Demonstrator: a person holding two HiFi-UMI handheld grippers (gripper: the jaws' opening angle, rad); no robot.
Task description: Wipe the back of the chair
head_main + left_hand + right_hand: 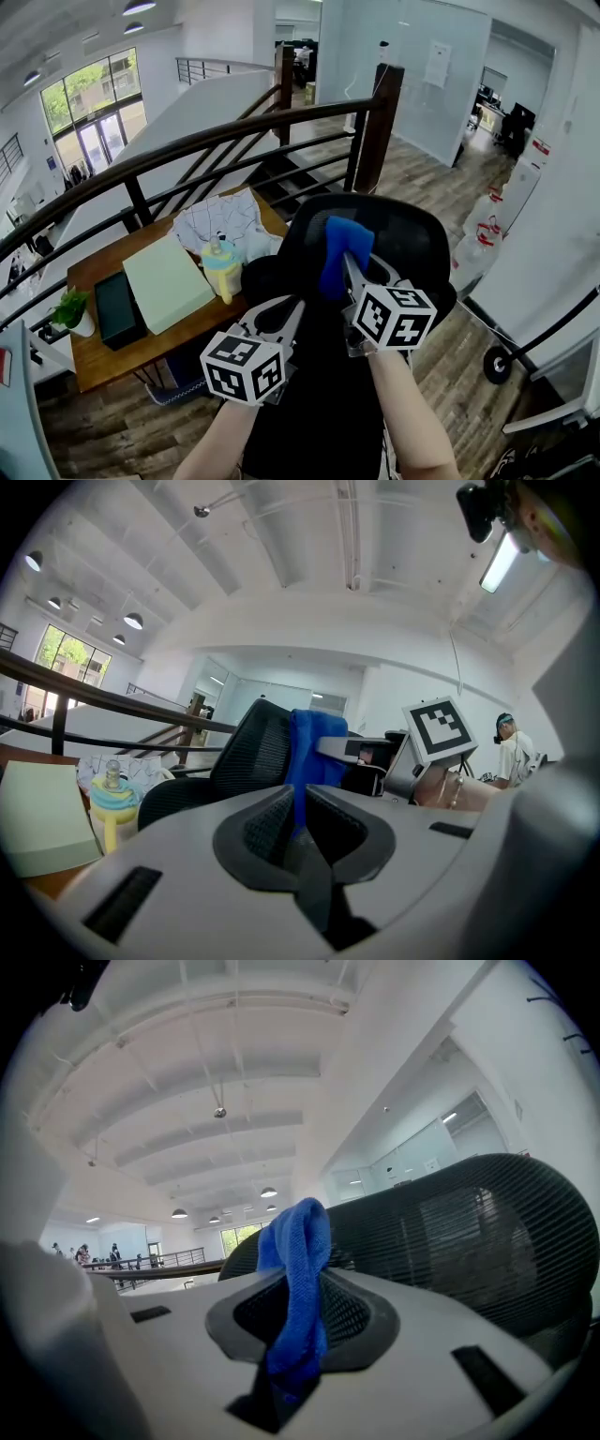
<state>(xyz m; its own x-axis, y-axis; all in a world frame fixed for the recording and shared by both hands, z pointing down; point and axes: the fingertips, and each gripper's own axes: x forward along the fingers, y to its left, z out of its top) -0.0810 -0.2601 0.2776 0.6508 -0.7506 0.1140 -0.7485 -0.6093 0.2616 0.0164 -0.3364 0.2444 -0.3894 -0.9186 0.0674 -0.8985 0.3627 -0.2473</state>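
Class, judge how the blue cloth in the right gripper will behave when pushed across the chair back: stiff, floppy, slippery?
Probably floppy: the blue cloth folds over and droops above the right gripper, which is shut on it. Likely light, since a pinch holds it. Its fuzzy weave may drag rather than slide on the mesh chair back.

Place: open-plan office on an upper level
Seating: black mesh office chair (398,234) on a swivel base
Desk: wooden desk (103,354) beside the railing (187,150), holding a pale green pad (167,281), printed papers (220,220) and a small potted plant (70,309)
Stairwell: dark rails on wooden posts, stairs (281,183) leading down
Walls: white partitions, with a side room of workstations (502,112) at far right
Ceiling: high and white, hung with round lamps (139,7)
Daylight: tall glazed entrance (94,117) with greenery outside
Floor: wood-look planks (441,178)
Supplies: large water jugs (483,225) against a wall
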